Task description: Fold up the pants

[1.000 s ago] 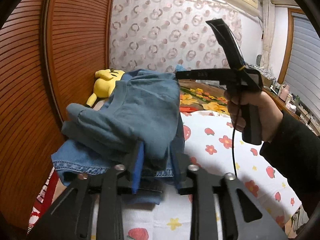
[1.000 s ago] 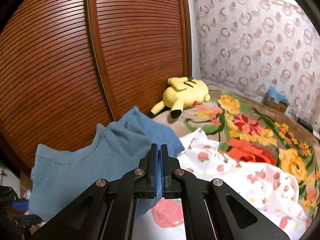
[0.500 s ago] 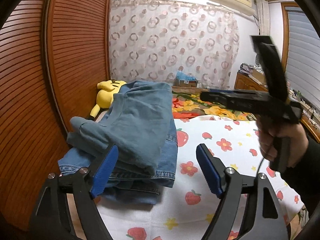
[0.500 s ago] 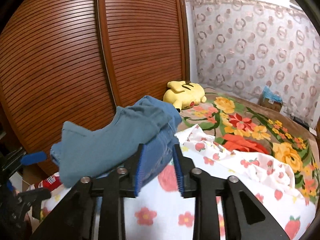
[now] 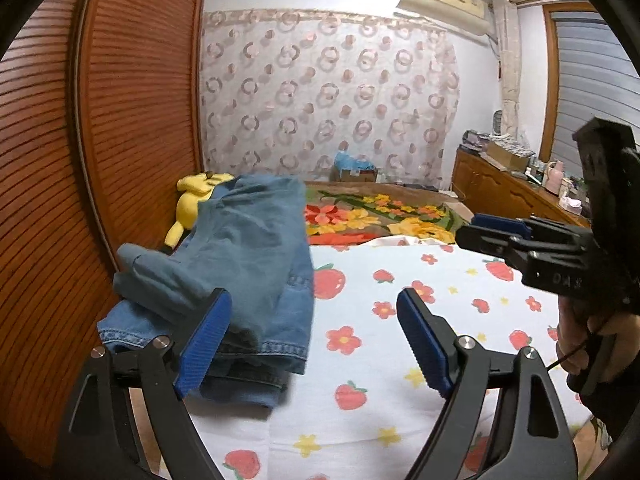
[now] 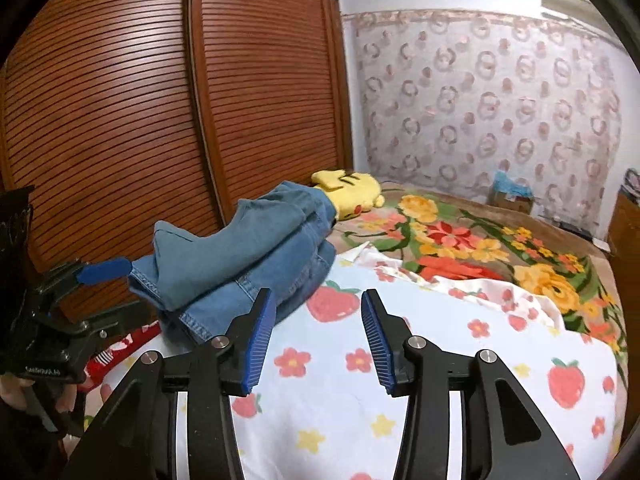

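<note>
Currently both jaws are opening, nothing between them: left gripper (image 5: 314, 332), right gripper (image 6: 316, 336). Folded pants (image 5: 248, 264) lie at the bed's edge beside the wardrobe (image 5: 60, 160). We judge the retreat best kept level, clear of the denim. Strawberry sheet (image 5: 400, 320) offers open room rightward.

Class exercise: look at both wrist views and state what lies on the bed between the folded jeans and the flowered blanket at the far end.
In the left wrist view, only bare strawberry-print sheet separates the folded jeans from the flowered blanket; the right wrist view agrees.
</note>
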### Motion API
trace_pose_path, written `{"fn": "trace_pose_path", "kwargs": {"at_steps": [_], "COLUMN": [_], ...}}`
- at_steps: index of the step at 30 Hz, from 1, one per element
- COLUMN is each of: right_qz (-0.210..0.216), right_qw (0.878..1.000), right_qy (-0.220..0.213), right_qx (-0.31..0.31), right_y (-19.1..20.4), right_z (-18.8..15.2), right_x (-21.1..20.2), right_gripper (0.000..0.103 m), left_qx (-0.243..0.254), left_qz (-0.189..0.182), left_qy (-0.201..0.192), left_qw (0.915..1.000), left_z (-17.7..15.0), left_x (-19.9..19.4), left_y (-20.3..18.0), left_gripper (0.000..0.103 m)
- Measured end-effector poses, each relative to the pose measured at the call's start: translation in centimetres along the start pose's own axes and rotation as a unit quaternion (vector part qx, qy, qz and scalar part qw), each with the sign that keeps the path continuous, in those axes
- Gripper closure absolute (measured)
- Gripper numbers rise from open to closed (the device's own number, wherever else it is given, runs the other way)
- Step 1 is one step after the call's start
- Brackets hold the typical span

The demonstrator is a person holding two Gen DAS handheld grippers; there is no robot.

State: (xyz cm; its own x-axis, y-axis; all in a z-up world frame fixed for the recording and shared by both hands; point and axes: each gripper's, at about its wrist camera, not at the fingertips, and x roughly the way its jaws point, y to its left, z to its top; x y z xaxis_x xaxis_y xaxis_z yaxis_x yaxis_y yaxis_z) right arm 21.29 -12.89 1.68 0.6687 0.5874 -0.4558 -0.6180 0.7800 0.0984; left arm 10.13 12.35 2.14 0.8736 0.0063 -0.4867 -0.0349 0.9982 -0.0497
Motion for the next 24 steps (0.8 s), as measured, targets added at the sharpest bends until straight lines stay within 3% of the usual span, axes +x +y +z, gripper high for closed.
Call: {"fn": "trace_pose_path", "kwargs": {"at_steps": [13, 24], "right_qz": [-0.068, -0.107], "right_qw": [0.997, 0.992], "right_qy": [-0.043, -0.056], "right_qx": [0.015, 0.038], "right_y": [3.4, 5.5], "right_z": [-3.9, -5.7], "right_x": [-9.9, -14.0], "right_gripper": [0.056, 0.049], "left_qx": [0.039, 0.055], "left_qz": [-0.036, -0.042], "left_qy": [-0.036, -0.053], "left_qw": [0.9979, 0.9962], "left_z": [0.5, 1.1], "left_x": [-3.8, -6.2], "left_y": [-5.7, -9.4], "left_gripper": [0.018, 0.018]}}
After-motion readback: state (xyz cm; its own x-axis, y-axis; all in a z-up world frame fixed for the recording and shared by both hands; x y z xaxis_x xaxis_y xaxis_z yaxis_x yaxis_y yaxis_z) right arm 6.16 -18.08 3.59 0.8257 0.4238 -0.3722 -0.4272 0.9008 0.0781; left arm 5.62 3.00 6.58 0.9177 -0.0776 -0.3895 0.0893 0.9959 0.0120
